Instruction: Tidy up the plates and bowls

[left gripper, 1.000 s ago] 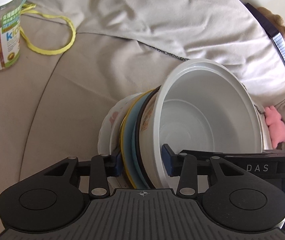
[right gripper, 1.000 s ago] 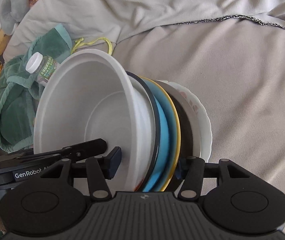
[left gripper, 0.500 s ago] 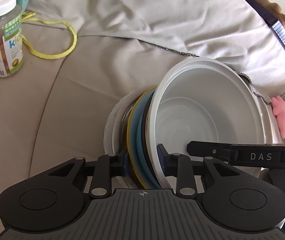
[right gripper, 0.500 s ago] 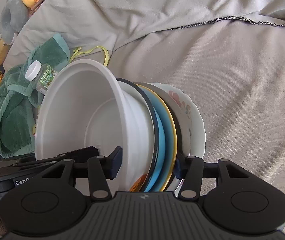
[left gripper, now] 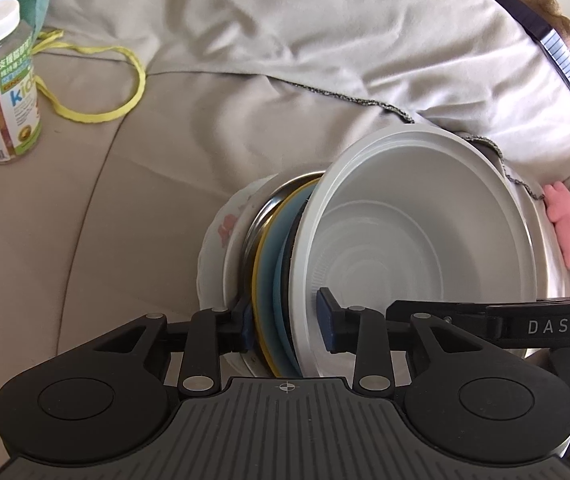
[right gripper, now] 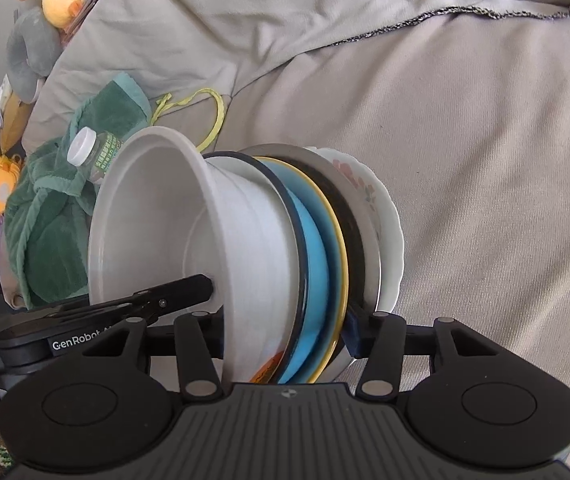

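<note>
A tilted stack of nested dishes, deep white plastic bowl (left gripper: pixel 417 240) atop blue, steel and floral plates (right gripper: pixel 381 216), hangs above the beige sofa cushion (right gripper: pixel 485 200). Left claw (left gripper: pixel 285 320) and right claw (right gripper: pixel 285 332) both clench the stack's edges.

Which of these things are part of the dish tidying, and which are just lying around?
Job: white bowl, blue plate, floral plate, left gripper, right gripper.
Lying about: vitamin bottle, green towel, yellow cord, pink toy.
</note>
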`<act>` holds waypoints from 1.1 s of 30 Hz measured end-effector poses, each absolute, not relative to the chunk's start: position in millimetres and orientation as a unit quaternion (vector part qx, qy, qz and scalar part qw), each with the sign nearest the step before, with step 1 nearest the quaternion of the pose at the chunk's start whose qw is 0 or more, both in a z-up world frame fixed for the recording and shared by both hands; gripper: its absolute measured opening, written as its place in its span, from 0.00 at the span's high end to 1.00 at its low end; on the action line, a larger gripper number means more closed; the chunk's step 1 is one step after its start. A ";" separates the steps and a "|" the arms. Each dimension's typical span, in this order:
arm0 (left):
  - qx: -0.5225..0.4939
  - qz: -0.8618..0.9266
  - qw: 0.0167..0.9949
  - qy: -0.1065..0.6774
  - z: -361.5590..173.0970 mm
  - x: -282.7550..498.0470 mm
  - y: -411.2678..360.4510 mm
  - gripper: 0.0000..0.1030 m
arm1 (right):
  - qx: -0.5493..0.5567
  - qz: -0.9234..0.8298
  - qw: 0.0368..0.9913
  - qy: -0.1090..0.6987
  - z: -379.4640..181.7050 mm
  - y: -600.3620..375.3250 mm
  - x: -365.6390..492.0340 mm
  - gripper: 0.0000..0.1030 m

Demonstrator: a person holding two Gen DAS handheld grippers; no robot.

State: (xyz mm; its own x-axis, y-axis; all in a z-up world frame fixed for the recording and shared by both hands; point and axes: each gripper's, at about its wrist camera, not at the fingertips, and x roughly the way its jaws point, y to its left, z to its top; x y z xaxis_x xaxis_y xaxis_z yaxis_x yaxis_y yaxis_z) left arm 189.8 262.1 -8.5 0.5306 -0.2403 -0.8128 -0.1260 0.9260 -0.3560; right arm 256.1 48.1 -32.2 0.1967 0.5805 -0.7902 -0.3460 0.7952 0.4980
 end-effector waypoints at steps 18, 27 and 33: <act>-0.207 0.001 0.844 0.495 -12.2 195.2 274.7 0.68 | 0.034 0.280 0.802 0.526 -35.0 91.4 271.4 0.52; -0.214 -0.005 0.843 0.494 -13.3 198.7 275.4 0.67 | 0.072 0.294 0.757 0.579 -33.2 72.1 271.2 0.50; -0.215 -0.009 0.842 0.494 -13.5 199.4 271.4 0.66 | -0.002 0.289 0.772 0.566 -25.4 87.5 264.3 0.52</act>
State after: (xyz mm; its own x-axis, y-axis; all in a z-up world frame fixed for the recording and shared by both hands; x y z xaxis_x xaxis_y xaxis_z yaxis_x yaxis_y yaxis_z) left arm 199.4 271.4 -13.5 0.5109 -0.2280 -0.8289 -0.1968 0.9075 -0.3710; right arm 264.3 87.5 -25.4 0.1920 0.4445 -0.8750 -0.4489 0.8326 0.3244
